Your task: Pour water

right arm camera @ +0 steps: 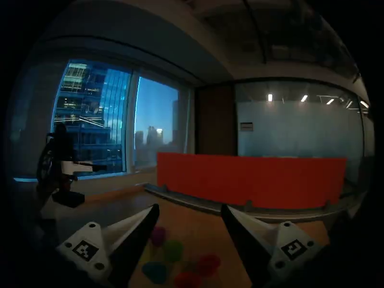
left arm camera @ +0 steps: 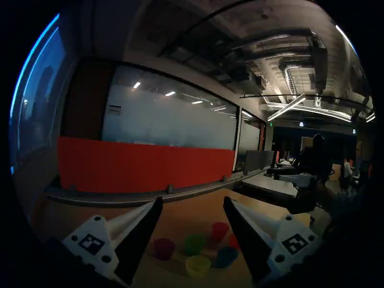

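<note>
Several small coloured cups stand in a cluster on the wooden table [left arm camera: 192, 216]: a purple cup [left arm camera: 164, 248], a green cup [left arm camera: 195, 244], a red cup [left arm camera: 220, 231], a yellow cup [left arm camera: 198, 265] and a blue cup [left arm camera: 225, 256]. My left gripper [left arm camera: 192, 207] hangs open above and just short of them, nothing between its fingers. In the right gripper view the same cluster lies low between the fingers: purple cup [right arm camera: 158, 235], green cup [right arm camera: 173, 250], blue cup [right arm camera: 154, 271], red cup [right arm camera: 209, 263]. My right gripper [right arm camera: 189, 211] is open and holds nothing.
A red partition panel [left arm camera: 144, 165] runs along the table's far edge. Desks with dark equipment [left arm camera: 302, 185] stand to the right. In the right gripper view a dark stand [right arm camera: 65, 165] sits at the left near the windows [right arm camera: 96, 120]. The room is dim.
</note>
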Demonstrator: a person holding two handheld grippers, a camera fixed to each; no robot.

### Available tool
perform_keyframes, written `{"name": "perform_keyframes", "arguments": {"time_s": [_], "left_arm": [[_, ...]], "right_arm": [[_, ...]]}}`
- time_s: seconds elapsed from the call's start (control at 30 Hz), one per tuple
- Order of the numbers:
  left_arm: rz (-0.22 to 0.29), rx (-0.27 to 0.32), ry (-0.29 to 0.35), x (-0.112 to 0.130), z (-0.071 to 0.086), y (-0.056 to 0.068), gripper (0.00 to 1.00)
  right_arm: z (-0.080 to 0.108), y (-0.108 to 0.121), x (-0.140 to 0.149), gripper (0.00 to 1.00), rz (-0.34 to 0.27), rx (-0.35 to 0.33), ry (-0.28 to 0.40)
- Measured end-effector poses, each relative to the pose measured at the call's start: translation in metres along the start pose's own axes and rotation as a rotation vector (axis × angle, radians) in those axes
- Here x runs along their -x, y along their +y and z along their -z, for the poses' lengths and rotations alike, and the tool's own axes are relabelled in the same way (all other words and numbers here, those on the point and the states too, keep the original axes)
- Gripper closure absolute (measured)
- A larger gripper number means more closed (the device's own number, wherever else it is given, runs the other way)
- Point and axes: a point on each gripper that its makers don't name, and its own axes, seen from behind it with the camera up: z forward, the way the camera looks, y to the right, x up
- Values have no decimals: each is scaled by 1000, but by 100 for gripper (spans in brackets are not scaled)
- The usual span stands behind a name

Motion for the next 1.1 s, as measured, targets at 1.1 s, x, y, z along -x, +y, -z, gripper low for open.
{"name": "perform_keyframes", "arguments": {"time_s": [1.1], "left_arm": [[-118,98,-232,66,-3,4,6]], "right_arm": [[3,-20,39,1,70,-147,-190]]}}
